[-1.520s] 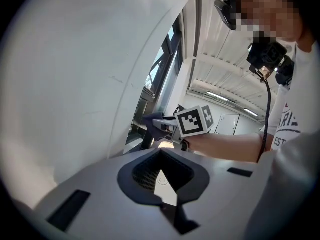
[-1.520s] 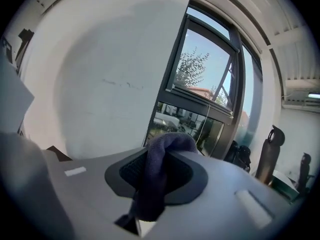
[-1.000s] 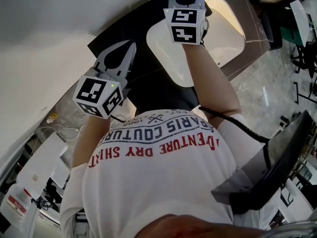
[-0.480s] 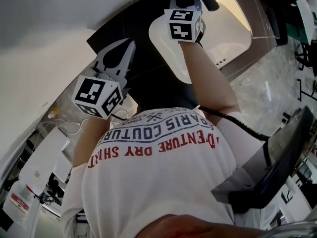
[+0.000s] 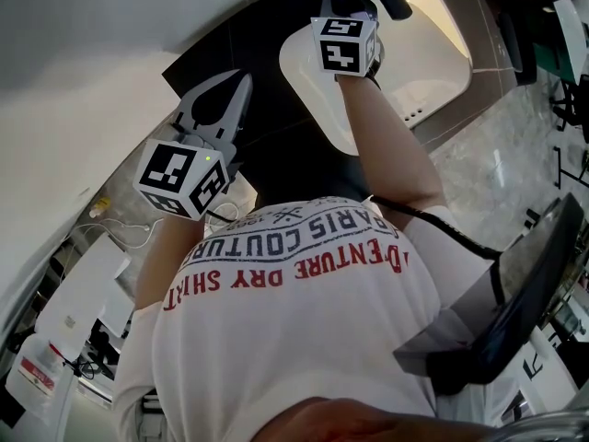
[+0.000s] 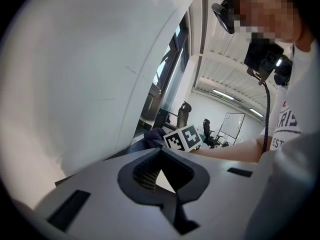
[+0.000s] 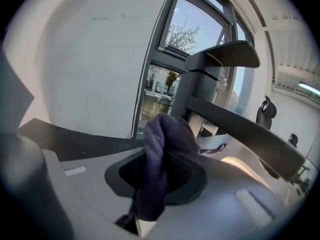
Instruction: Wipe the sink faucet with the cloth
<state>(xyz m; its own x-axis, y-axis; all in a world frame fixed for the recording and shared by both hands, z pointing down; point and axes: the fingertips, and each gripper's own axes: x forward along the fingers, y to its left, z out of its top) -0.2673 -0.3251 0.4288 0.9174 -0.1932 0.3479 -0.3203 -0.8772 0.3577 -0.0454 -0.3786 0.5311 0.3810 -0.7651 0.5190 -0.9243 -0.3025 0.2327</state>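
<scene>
The left gripper [image 5: 241, 86] hung over the dark countertop [image 5: 262, 49], well apart from the faucet. Its jaws were closed on each other with nothing between them. I judged it parked there to stay out of the wiping arm's way, since the task needs one cloth and one working tool.

Further right, the right gripper [image 7: 165, 134] reached forward over the white sink basin [image 5: 419, 58] with its jaws clamped on a dark purple cloth [image 7: 159, 154]. The cloth was pinched low down, so a bunched fold stood up past the jaw tips. That hold looked deliberate, as it put soft fabric rather than hard plastic nearest the metal.

In the right gripper view, the fold sat right at the foot of the dark faucet [image 7: 235, 121], where the upright body met the spout. It looked pressed against the body there, though I could not confirm contact. Wiping seemed to be under way at the base, with the spout's length left to cover.

The faucet's upright body rose in front of the window. Its long spout ran from there down to the right, out over the basin, and that slanting line was its long axis. Above it, the lever handle [image 7: 227, 54] pointed the same way, nearly level. A stroke along the spout would likely follow that slant.
</scene>
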